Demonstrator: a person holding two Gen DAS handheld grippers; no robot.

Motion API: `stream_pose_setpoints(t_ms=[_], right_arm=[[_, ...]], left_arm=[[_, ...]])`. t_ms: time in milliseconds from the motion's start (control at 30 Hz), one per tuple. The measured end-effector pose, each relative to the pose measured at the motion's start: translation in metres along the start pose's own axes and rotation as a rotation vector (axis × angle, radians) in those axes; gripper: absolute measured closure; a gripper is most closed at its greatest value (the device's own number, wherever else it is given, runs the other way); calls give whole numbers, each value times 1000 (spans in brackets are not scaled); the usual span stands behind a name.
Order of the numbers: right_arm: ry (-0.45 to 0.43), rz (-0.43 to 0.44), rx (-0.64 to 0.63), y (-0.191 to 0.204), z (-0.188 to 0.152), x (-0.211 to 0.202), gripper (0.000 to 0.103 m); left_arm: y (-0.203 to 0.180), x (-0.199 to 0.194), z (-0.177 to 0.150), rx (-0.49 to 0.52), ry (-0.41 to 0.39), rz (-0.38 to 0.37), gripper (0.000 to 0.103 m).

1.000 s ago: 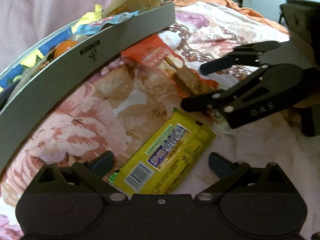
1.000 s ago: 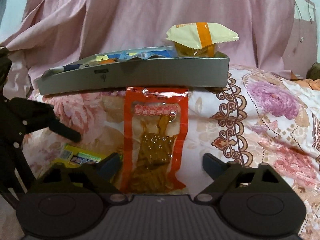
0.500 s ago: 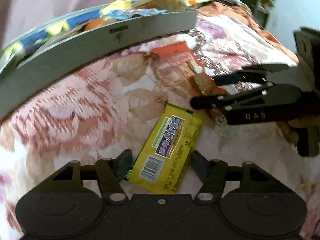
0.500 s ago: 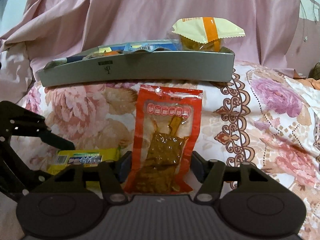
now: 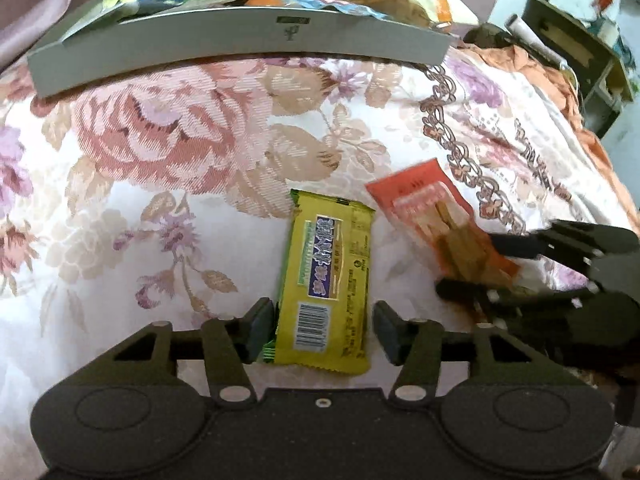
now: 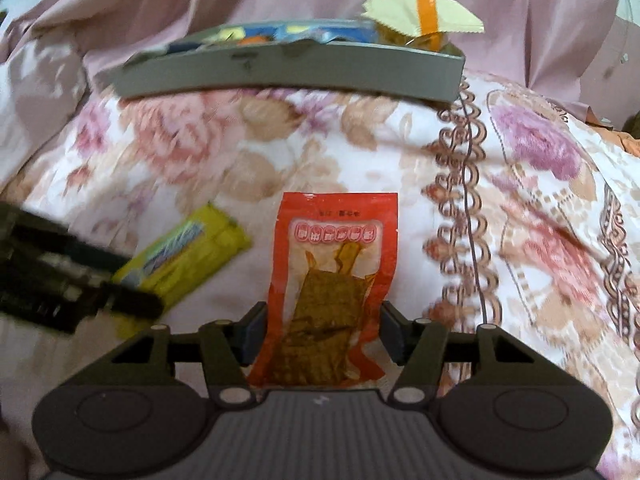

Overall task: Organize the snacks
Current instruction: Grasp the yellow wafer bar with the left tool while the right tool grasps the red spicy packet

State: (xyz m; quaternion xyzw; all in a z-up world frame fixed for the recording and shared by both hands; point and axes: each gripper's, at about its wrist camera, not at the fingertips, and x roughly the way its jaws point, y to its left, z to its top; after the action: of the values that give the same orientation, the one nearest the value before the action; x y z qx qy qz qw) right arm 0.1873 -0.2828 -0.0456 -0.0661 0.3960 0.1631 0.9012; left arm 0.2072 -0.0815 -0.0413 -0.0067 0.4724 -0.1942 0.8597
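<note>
Most of the sorting looks done: the grey tray [image 5: 168, 46] at the far side of the flowered bedspread [image 5: 168, 184] already holds a heap of wrapped snacks, among them a cream packet with an orange stripe [image 6: 426, 14] perched at its right end. Two packets are left outside it, and each is in a gripper. The left gripper [image 5: 320, 330] has its jaws shut on the near end of the yellow snack bar [image 5: 330, 276], the pads pressing both long edges just above the barcode, with the rest of the bar pointing away toward the tray. The right gripper [image 6: 322, 332] is clamped on the lower part of the red pouch [image 6: 334, 280], its pads against both sides and the top of the pouch standing free ahead. The blur makes it hard to say whether either packet is clear of the cloth yet. What is left, by my reading, is carrying both across the open stretch of bedspread and into the tray.
</note>
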Motion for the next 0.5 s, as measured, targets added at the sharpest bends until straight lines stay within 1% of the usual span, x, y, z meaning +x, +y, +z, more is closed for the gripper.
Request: stream_pose_setpoints(t_ms=[100,167,200,267,333,433,467,500], right_arm=[[-4,-22,-34,13,-14,-11,35],[-7,-40,-49,20,-20,-15,31],[-9,-51,-58,23,-22,-16,26],[-20,-67,-77,28,-25,-17,24],[-31,-71,-69,28,-24,-15,22],[-50,-61,-21,24,-26,-9,20],[-57,-59,-5,21,-27,-8,20],[-65,-57,8,19,-27,-6,20]], left_arm=[[-7,4,2,38,-9,13,28],[-12,6,3,73,-18,35,26],[-13,7,4,89,-21,45,26],[-15,11,6,120,-24,64,26],[-15,12,8,138,-28,72,26],[-15,13,8,150,-33,74,28],[-15,13,7,156,-39,79,32],[-16,12,6,161,-47,84,39]])
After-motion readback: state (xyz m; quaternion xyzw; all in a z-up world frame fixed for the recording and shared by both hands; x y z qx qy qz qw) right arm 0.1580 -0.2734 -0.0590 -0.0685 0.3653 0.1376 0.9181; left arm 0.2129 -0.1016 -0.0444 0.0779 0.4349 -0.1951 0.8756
